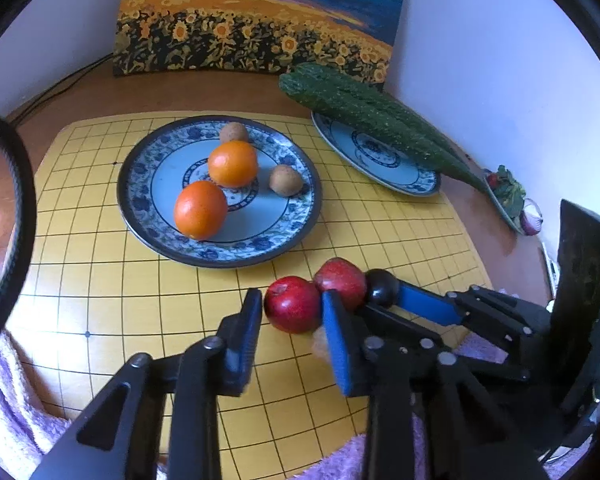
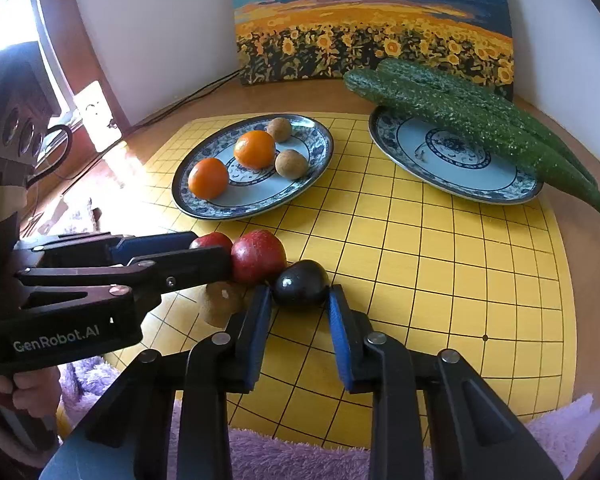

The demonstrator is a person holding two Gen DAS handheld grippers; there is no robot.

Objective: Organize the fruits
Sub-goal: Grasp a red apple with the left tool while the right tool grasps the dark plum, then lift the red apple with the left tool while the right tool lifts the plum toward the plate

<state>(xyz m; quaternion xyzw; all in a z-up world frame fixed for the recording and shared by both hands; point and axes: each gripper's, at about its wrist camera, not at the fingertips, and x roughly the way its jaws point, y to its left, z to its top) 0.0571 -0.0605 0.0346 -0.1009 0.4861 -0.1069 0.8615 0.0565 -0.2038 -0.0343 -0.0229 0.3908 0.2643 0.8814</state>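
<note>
Purple fleece at bottom edge, then black linkages. Left gripper straddling near red apple: fingers spread, pads at or almost at its two sides, contact not confirmable, so no sure pinch. Right gripper likewise bracketing dark plum: spread around it, pads close to flanks, not visibly squeezing. Both fruits sitting on yellow grid mat, in a touching row with second red apple between them. Small brown fruit lying just beside left finger, near row, partly hidden. Fruit plate further back, holding two oranges and two brown fruits; bare patch showing toward front rim. Second plate to right with two cucumbers across it. Step in hand, judged: close on apple and plum, carry to fruit plate. For a good grasp: centre pads on widest part of each fruit, close evenly and gently, round skins likely to squirt out if pinched off-centre. Lift straight up before moving away, since neighbours touching and middle apple likely to roll. Stagger the two lifts or separate outward, grippers crowded near each other. Set down in bare patch, clear of oranges, release low to prevent rolling.
</note>
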